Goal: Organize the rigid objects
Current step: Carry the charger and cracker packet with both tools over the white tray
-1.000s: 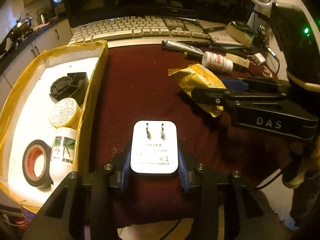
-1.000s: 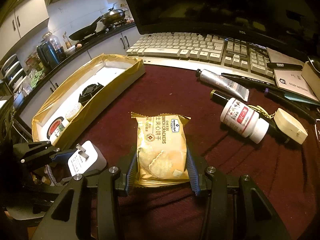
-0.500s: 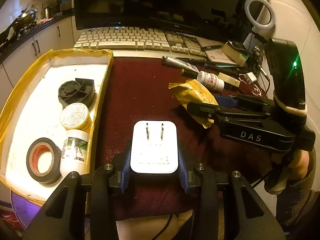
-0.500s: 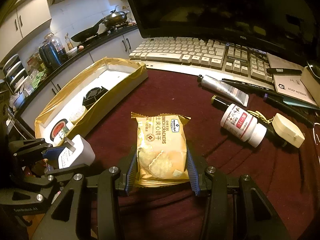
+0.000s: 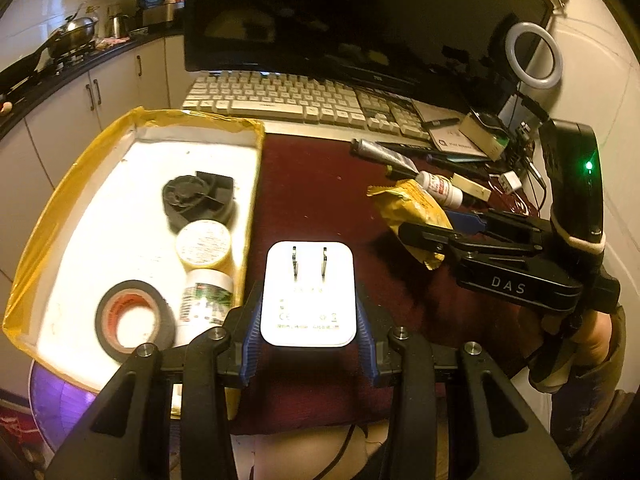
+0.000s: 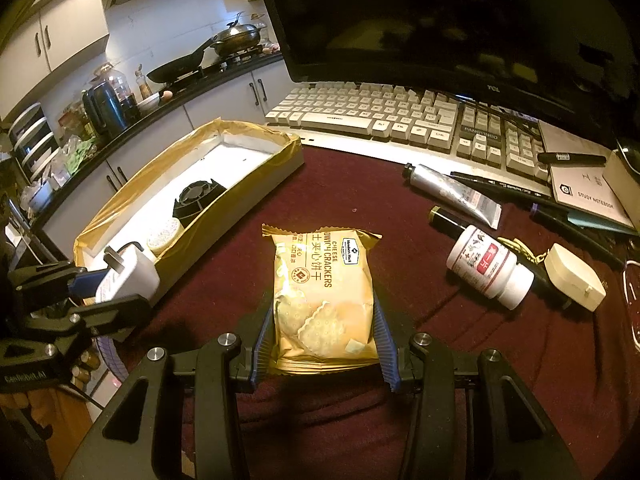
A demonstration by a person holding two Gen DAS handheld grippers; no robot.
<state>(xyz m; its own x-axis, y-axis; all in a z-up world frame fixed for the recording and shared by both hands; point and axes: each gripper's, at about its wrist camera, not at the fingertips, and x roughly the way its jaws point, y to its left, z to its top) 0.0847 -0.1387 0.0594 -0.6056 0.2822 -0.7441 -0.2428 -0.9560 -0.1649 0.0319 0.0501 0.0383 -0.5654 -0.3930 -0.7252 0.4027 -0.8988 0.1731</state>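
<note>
Plug adapter (image 5: pixel 308 294), white with two metal prongs sticking up, sits between the blue pads of the left gripper (image 5: pixel 308 320). The pads press on both of its sides, so the left gripper is closed tight around it. It is held up over the dark red cloth (image 5: pixel 316 184), just beside the right wall of the yellow-edged box (image 5: pixel 250 184).

In the right wrist view the same plug adapter (image 6: pixel 128 276) shows at the near end of that box (image 6: pixel 240 204), up off the cloth.

Inside the box lie a black fan part (image 5: pixel 198 200), a small round yellow tin (image 5: pixel 204 245), a white bottle on its side (image 5: pixel 206 304) and a roll of black tape (image 5: pixel 134 320). The tin touches the bottle, and the tape lies just beside the bottle.

The right gripper (image 6: pixel 324 340) is closed on a gold pack of cheese crackers (image 6: pixel 324 292). Its blue pads squeeze the pack on the left and right sides, and the pack is over the middle of the cloth.

On the cloth to the right lie a white pill bottle (image 6: pixel 490 266), a silver tube (image 6: pixel 452 194) and a small cream case (image 6: pixel 574 276). A white keyboard (image 6: pixel 392 118) and a dark monitor (image 6: pixel 440 20) stand behind them
</note>
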